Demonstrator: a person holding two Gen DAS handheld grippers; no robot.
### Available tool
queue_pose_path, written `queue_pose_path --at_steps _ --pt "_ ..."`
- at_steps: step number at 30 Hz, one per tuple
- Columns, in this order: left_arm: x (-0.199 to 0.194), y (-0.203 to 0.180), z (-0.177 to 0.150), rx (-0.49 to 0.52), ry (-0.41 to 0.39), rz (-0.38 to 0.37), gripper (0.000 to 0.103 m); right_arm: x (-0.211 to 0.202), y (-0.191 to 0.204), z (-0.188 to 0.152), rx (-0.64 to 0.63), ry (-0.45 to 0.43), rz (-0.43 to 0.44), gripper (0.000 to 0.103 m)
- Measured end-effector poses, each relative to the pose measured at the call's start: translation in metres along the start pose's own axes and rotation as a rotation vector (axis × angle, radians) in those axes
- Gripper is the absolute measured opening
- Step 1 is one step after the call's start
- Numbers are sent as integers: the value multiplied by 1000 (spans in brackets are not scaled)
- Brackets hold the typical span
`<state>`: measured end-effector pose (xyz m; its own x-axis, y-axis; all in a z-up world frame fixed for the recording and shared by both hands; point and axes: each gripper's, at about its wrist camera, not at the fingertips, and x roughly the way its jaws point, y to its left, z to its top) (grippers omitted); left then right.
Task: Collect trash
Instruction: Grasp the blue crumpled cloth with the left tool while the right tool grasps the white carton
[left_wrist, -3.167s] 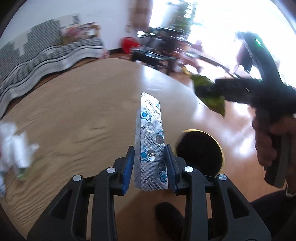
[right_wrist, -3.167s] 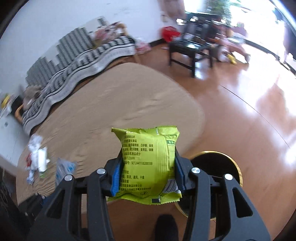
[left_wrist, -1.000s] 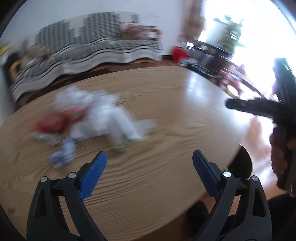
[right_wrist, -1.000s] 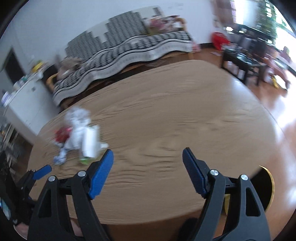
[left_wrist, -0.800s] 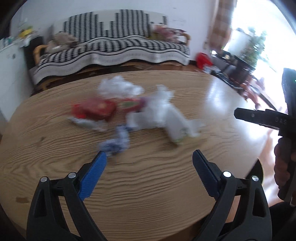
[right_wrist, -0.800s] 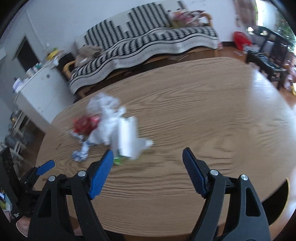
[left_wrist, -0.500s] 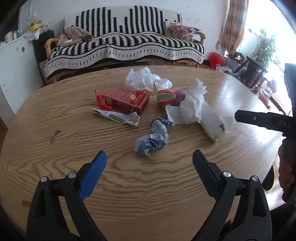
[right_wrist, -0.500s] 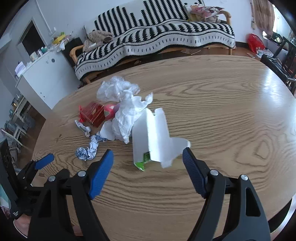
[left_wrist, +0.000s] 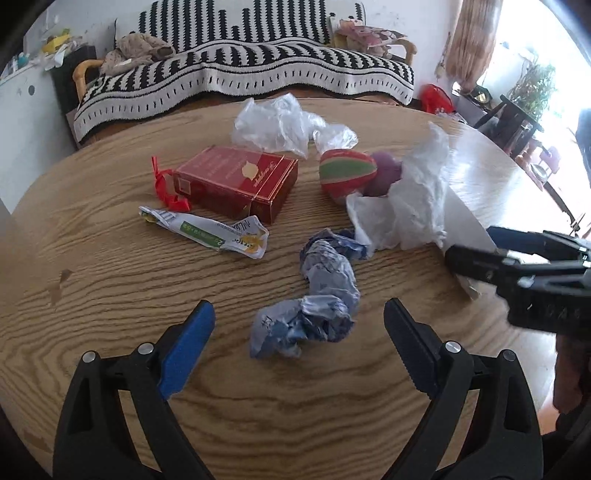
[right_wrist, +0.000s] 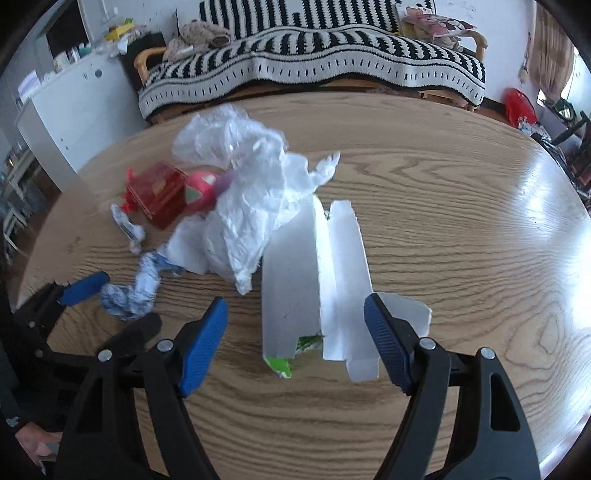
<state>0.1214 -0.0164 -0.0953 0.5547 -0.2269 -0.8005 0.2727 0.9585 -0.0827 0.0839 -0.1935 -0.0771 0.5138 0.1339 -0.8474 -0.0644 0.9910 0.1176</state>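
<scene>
My left gripper (left_wrist: 297, 341) is open and empty, its jaws either side of a crumpled blue-white wrapper (left_wrist: 314, 295) on the wooden table (left_wrist: 110, 266). My right gripper (right_wrist: 295, 338) is open and empty, straddling a flattened white carton (right_wrist: 314, 273) with a green scrap under it. Other trash on the table: a red box (left_wrist: 236, 182), a flat printed sachet (left_wrist: 207, 232), a red-green ball wrapper (left_wrist: 347, 173), crumpled white paper (left_wrist: 410, 199) and a clear plastic bag (left_wrist: 280, 125).
A striped sofa (left_wrist: 240, 62) stands behind the table. A white cabinet (right_wrist: 62, 107) is at the left. The right gripper shows at the right in the left wrist view (left_wrist: 524, 269). The table's near edge lies just below both grippers.
Both grippers were shut on trash over a black bin 3.2 s ago, the left on a blister pack, the right on a green packet. Now they are open, empty and closer to the trash pile.
</scene>
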Motion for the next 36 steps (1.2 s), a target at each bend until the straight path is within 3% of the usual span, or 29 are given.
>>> queue_pose_path --at_steps 2,5,6,8,24,36 --pt "3 1 0 -8 -1 5 85 7 1 -1 -9 5 -18 71" --pt "1 0 1 -2 -7 23 65 13 2 -2 -22 9 -32 65" --pt "-1 0 2 -6 -8 22 52 14 3 -2 -32 4 -44 53" --pt "-4 0 2 -16 -10 25 43 11 0 -2 -27 -3 -37 40" --pt "-49 -26 9 31 -73 13 41 -77 -62 -7 163 -122 135 37" --pt "-59 -80 15 83 -94 -43 41 -116 -119 -34 199 -154 46 37"
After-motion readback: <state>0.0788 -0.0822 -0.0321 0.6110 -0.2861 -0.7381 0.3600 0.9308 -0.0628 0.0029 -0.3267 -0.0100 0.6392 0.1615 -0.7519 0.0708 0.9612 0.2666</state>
